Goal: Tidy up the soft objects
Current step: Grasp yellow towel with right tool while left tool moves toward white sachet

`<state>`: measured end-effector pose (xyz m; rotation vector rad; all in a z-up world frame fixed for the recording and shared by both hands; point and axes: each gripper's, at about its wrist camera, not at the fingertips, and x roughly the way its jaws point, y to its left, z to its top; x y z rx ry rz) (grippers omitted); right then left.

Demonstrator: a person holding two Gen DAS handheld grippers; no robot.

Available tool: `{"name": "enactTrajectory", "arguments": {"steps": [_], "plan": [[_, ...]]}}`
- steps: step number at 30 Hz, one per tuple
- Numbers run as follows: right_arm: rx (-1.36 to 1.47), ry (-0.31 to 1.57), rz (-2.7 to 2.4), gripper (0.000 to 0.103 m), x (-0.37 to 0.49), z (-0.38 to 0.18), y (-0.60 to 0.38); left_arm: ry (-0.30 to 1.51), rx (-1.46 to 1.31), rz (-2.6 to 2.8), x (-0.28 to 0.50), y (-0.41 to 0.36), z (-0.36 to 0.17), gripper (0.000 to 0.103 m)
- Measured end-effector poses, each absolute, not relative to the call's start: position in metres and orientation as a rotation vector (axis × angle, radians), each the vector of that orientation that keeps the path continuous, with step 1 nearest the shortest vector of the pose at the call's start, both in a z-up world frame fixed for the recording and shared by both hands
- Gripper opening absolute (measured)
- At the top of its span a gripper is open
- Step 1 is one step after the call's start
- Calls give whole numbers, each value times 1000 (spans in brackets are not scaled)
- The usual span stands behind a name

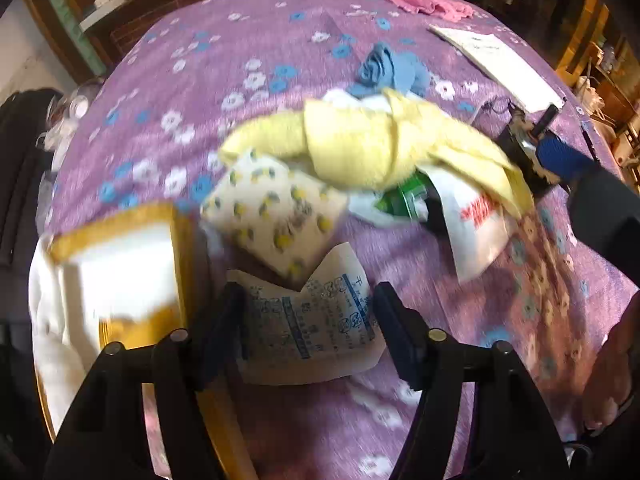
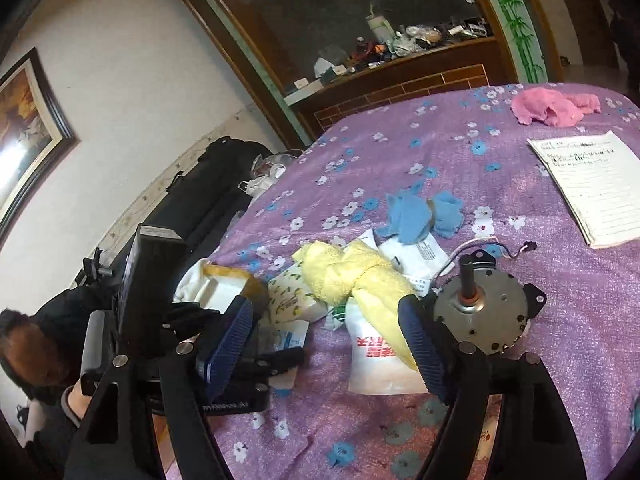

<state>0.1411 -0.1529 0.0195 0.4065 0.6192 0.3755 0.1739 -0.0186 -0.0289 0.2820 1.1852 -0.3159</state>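
Note:
A knotted yellow towel (image 1: 360, 144) lies on a pile of packets on the purple flowered cloth; it also shows in the right wrist view (image 2: 352, 272). A blue cloth (image 1: 390, 70) (image 2: 420, 216) lies behind it and a pink cloth (image 1: 428, 2) (image 2: 552, 108) at the far edge. My left gripper (image 1: 310, 320) is open, its jaws either side of a white printed packet (image 1: 316, 328). My right gripper (image 2: 328, 344) is open over a white bag with red print (image 2: 380, 352), beside the towel's tail. It shows at the right of the left wrist view (image 1: 560, 156).
A lemon-print tissue pack (image 1: 276, 212) (image 2: 296, 300) and a yellow-rimmed container (image 1: 120, 272) (image 2: 228, 284) sit at the left of the pile. A metal motor (image 2: 484, 312) stands right of my right gripper. A notepad (image 1: 500, 64) (image 2: 592, 188) lies far right. A black case (image 2: 208, 196) lies off the table's left edge.

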Motion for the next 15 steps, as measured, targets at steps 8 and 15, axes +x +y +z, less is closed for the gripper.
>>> {"name": "enactTrajectory", "arguments": {"steps": [8,15], "plan": [[353,613,368,80,136,22,-143,1172,139,-355,135,-3,-15,45],[341,663,371,80,145,17,-139,1105,-36,-369,88,22,-6,18]]}}
